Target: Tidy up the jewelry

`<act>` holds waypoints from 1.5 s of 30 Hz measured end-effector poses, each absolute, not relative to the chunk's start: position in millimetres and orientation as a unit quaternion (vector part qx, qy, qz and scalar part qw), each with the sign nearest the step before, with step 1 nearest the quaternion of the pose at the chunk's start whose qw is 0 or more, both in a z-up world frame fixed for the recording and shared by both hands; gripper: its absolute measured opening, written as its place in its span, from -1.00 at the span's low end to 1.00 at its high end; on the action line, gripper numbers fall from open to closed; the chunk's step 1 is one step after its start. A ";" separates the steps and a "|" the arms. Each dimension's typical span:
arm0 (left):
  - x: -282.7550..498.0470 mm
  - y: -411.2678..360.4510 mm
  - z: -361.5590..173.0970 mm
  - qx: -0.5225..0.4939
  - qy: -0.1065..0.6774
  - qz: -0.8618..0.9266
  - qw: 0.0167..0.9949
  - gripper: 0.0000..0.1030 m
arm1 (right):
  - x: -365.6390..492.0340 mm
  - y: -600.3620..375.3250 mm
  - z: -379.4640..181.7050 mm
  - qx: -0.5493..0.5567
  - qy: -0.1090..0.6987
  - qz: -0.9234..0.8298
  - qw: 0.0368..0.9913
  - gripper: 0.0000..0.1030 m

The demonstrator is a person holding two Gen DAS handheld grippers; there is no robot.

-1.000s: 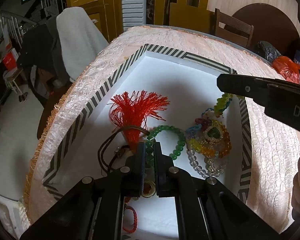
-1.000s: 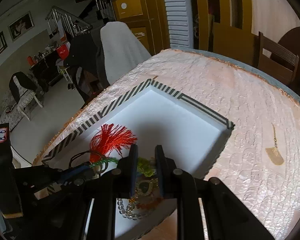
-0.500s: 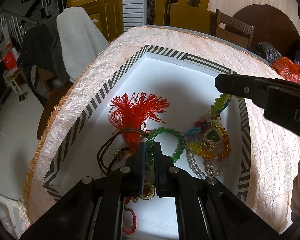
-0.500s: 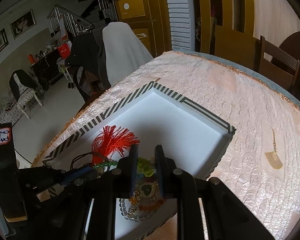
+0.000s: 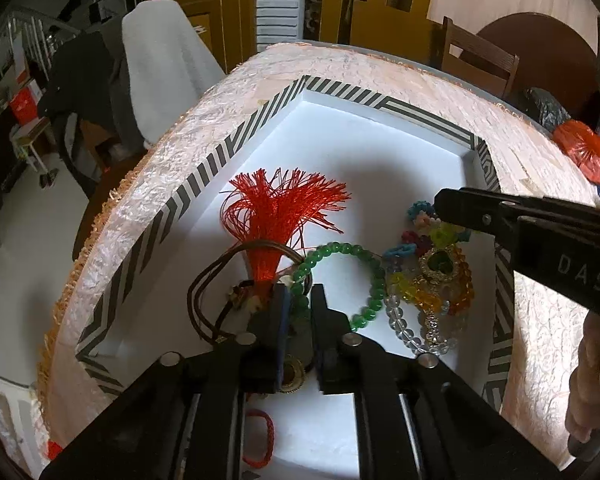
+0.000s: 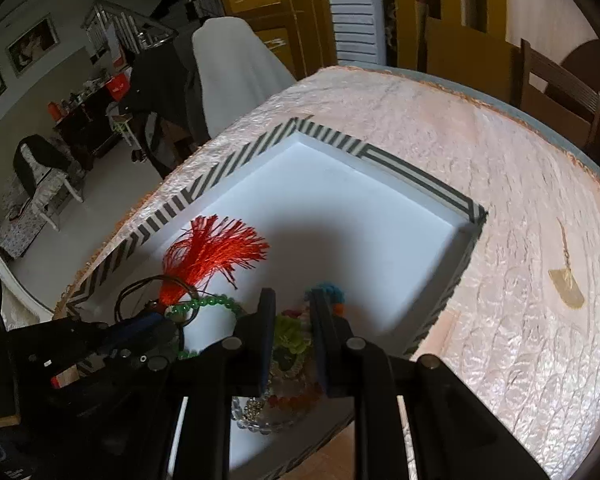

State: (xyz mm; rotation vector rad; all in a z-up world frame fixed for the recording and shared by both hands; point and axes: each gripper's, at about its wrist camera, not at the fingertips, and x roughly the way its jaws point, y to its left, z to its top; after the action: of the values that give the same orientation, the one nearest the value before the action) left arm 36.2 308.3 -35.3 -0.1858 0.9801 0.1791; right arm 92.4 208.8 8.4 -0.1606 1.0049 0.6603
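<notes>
in a white tray point(image 5: 380, 152), the left gripper point(image 5: 298, 304) pinches a green bead bracelet point(image 5: 364, 276) while the right gripper point(image 6: 292, 312), nearly closed, straddles a colourful bead cluster point(image 6: 290, 338), likely lifting next.

I logged, ahead of my left gripper point(image 5: 299, 300), a matt white foam-like tray point(image 5: 364, 148), a glossy green bead bracelet point(image 5: 370, 280) and a red thread tassel point(image 5: 276, 208). Right of it lay clear glassy beads point(image 5: 400, 320). My right gripper point(image 6: 290, 320) looked matt black plastic; beyond lay crinkled, shiny pink cloth point(image 6: 520, 200).
</notes>
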 end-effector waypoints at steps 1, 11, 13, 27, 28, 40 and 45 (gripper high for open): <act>35.5 308.3 -35.0 -0.091 0.469 0.085 0.874 0.07 | 93.5 207.3 7.6 -0.068 0.475 0.312 0.820 -0.63; 19.0 311.3 -24.3 -0.098 0.464 0.110 0.873 0.95 | 92.5 181.3 29.4 -0.025 0.466 0.318 0.825 -0.47; 11.8 310.2 -19.9 -0.084 0.463 0.125 0.873 1.00 | 88.0 173.2 36.9 -0.028 0.458 0.316 0.830 -0.41; -52.2 277.1 14.3 -0.065 0.448 0.212 0.866 1.00 | -2.1 115.6 38.8 -0.110 0.473 0.316 0.816 -0.34; -53.6 276.8 13.0 -0.075 0.451 0.208 0.865 1.00 | -6.6 113.3 39.9 -0.107 0.472 0.320 0.814 -0.34; -63.2 240.3 28.7 -0.070 0.441 0.195 0.873 1.00 | -43.3 90.1 62.7 -0.130 0.442 0.331 0.824 -0.30; -66.8 234.8 34.8 -0.072 0.429 0.190 0.880 1.00 | -45.0 82.0 62.0 -0.126 0.444 0.328 0.824 -0.30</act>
State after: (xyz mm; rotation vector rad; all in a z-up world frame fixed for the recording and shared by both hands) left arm -66.8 234.8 34.8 -0.1504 0.8947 0.3961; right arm -45.0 82.0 62.0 -0.2680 0.9450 0.6970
